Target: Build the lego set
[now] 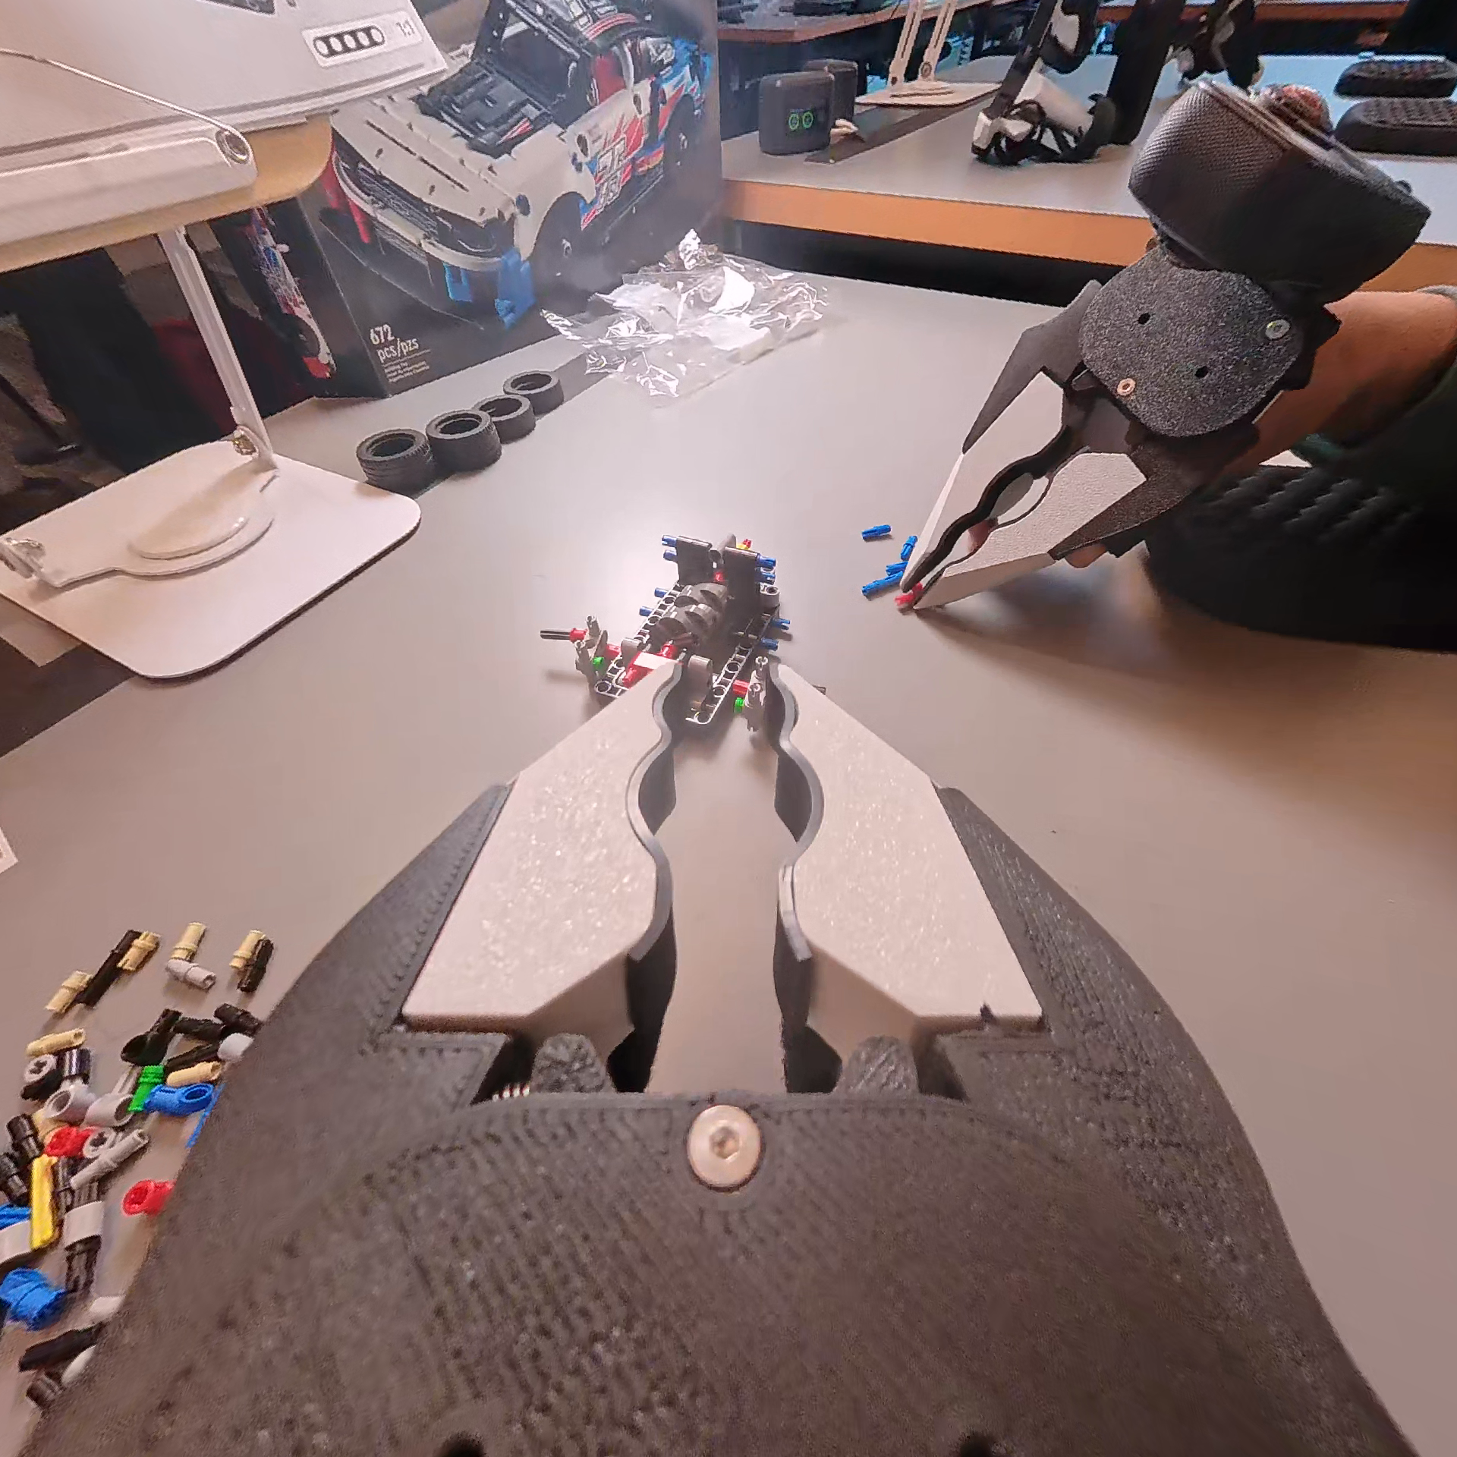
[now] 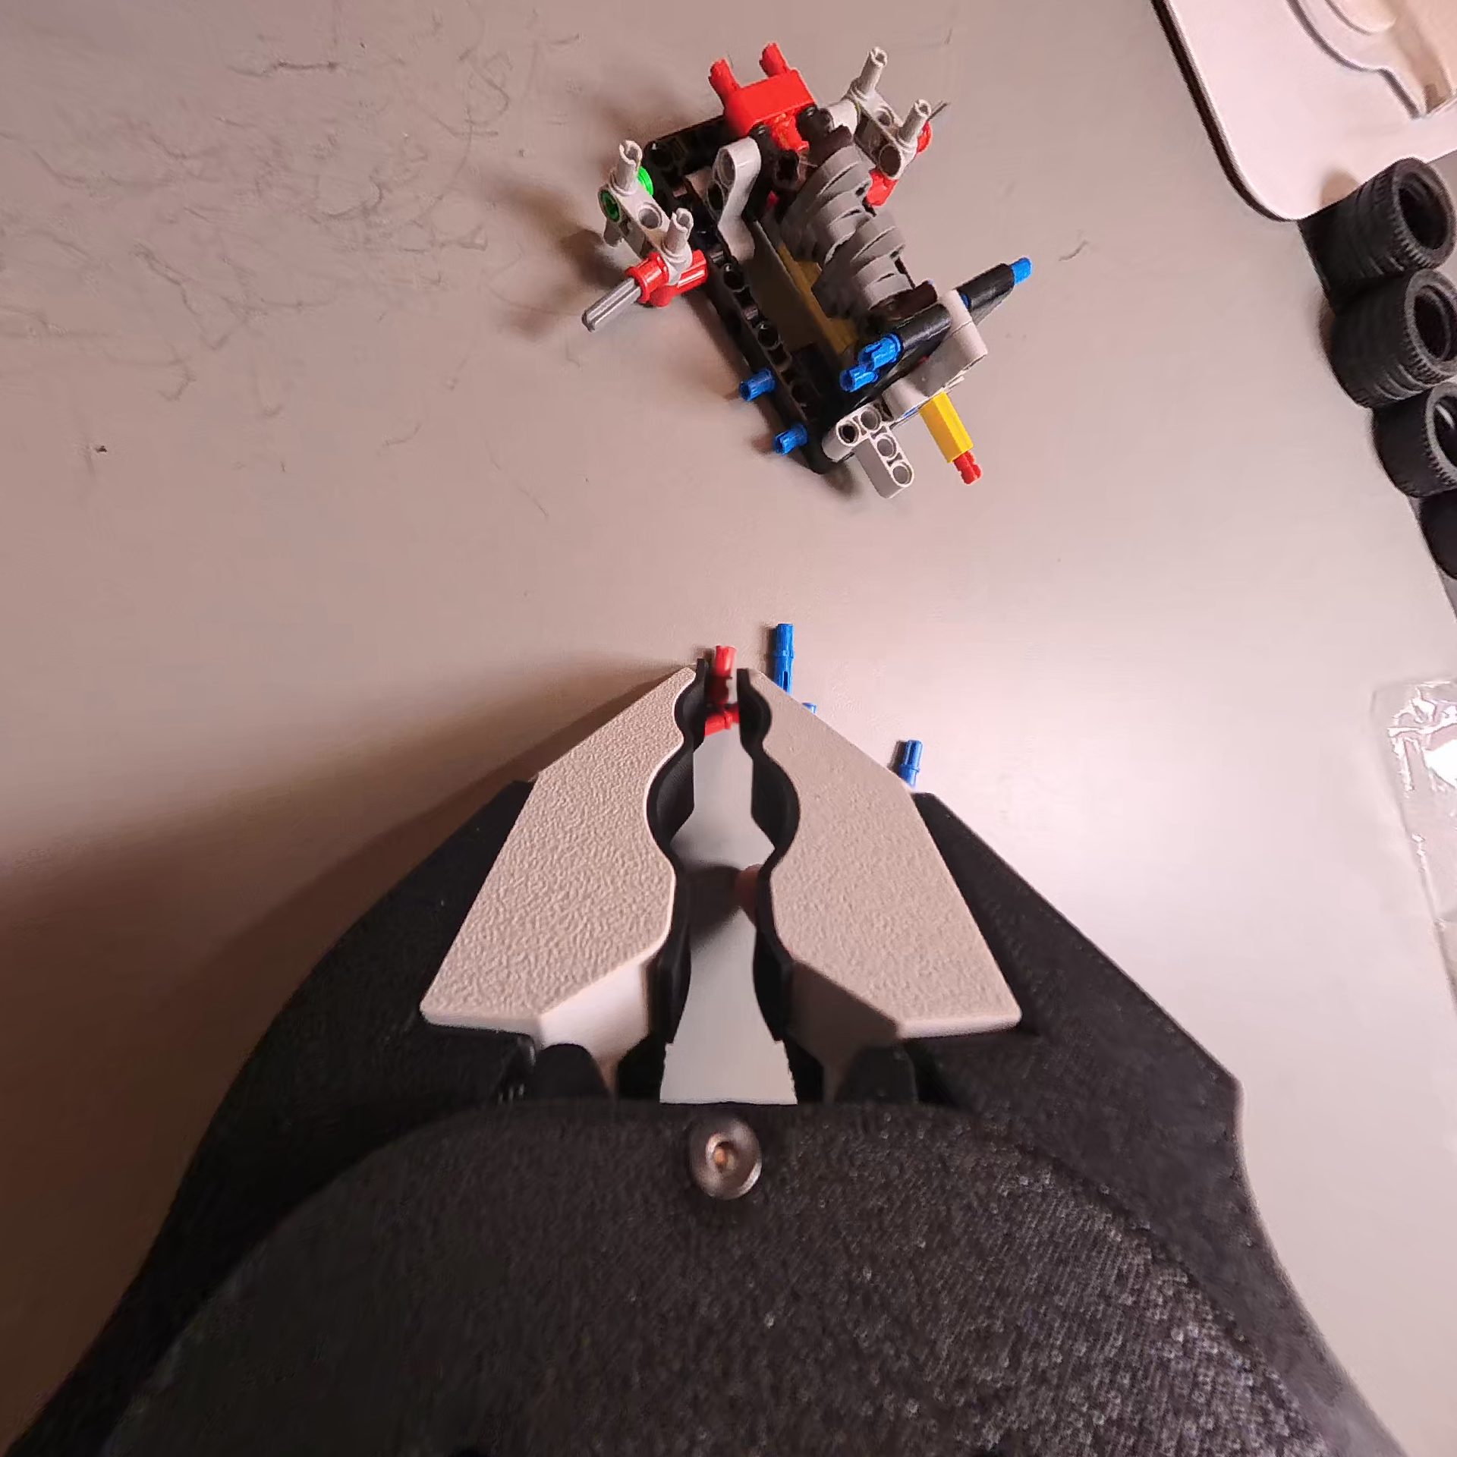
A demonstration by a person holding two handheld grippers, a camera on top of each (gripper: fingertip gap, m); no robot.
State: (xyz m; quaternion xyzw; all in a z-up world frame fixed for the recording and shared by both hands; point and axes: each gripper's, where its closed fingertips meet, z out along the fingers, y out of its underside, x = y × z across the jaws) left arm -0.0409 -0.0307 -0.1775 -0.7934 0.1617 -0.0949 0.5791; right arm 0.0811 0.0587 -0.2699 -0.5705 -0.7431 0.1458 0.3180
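The partly built lego chassis (image 1: 694, 623) lies in the middle of the grey table; it also shows in the right wrist view (image 2: 796, 268). My left gripper (image 1: 721, 686) is open, and its tips frame the chassis's near end. The right wrist view shows no gripper touching the chassis. My right gripper (image 2: 720, 686) is shut on a small red pin (image 2: 723, 658), tips down at the table. It also shows to the right of the chassis in the left wrist view (image 1: 914, 595). Loose blue pins (image 2: 782, 654) lie beside its tips.
A pile of small loose parts (image 1: 102, 1104) lies at the near left. Several black tyres (image 1: 465, 430) sit in a row by a white stand base (image 1: 213, 552). The set's box (image 1: 504, 181) and an empty clear bag (image 1: 694, 315) are at the back. Across from one pair of fingers to the other is roughly 20 centimetres. My left tips are roughly 35 centimetres from the white stand base (image 1: 213, 552).
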